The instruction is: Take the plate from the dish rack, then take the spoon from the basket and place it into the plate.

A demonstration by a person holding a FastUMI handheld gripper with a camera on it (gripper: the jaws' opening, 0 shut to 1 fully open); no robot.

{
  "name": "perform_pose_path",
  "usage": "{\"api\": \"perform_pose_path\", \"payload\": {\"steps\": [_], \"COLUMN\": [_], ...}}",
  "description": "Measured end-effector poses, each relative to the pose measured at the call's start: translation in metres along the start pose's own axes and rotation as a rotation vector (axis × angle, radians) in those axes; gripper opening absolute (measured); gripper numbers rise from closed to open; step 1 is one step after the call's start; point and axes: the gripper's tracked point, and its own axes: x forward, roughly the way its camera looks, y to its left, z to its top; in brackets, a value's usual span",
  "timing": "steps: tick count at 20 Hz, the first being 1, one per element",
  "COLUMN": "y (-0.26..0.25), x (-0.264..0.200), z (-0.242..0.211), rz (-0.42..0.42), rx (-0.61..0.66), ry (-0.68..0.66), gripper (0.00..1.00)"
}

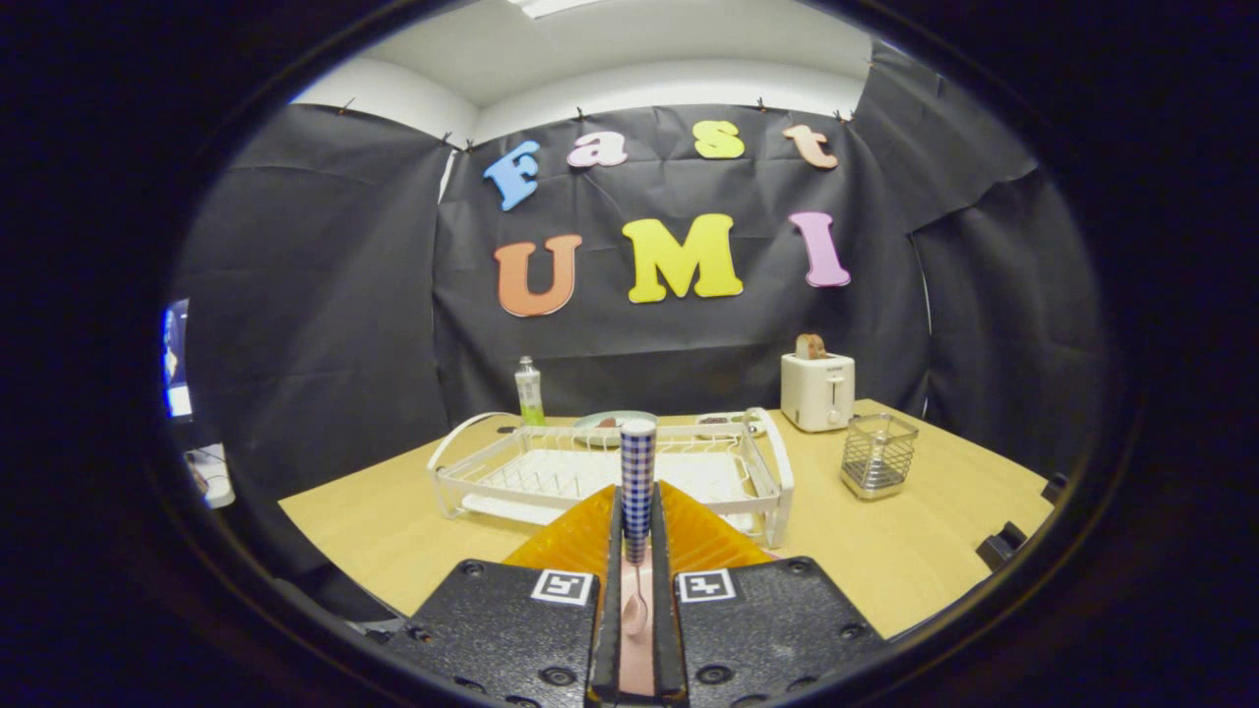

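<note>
I've got the gripper [637, 536] clamped tight on the spoon [637, 492], both orange fingers [575, 536] pressing its blue-and-white checked handle from either side. The spoon stands upright between them, handle end up, its small bowl hanging down in the narrow gap near the gripper body. So the spoon is right here in my grasp, held above the wooden table [925, 551].

Just beyond the fingertips sits the white dish rack [610, 472], straight ahead of me, its wire base looking bare. On the table behind the rack's far rim I can see the plate [615, 420], pale with something reddish on it, lined up almost directly behind the spoon's handle top. The spoon is well short of it, with the whole rack in between.

Off to the right of the rack stands the wire basket [878, 454]. Behind it a white toaster [817, 390] with a slice in it. A bottle [529, 391] stands past the rack's left corner.
</note>
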Motion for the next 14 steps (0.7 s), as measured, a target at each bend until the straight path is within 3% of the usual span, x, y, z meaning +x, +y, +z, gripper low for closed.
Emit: {"api": "perform_pose_path", "payload": {"steps": [2,3,4,7,8,12,14], "y": [-0.004,-0.009,-0.016,-0.033,-0.04,-0.074,-0.086], "x": [-0.003,-0.005,-0.01,-0.021,-0.025,-0.039,-0.051], "z": [0.003,0.005,0.009,0.02,0.022,0.034,0.042], "rz": [-0.011,-0.025,-0.044,-0.064,-0.071,-0.115,-0.125], "rx": [0.008,0.007,0.006,0.026,0.02,0.026,0.056], "ry": [-0.002,-0.008,-0.015,-0.042,-0.039,-0.011,0.0], "gripper": [0.2,0.24,0.36,0.47,0.62,0.96,1.0]}}
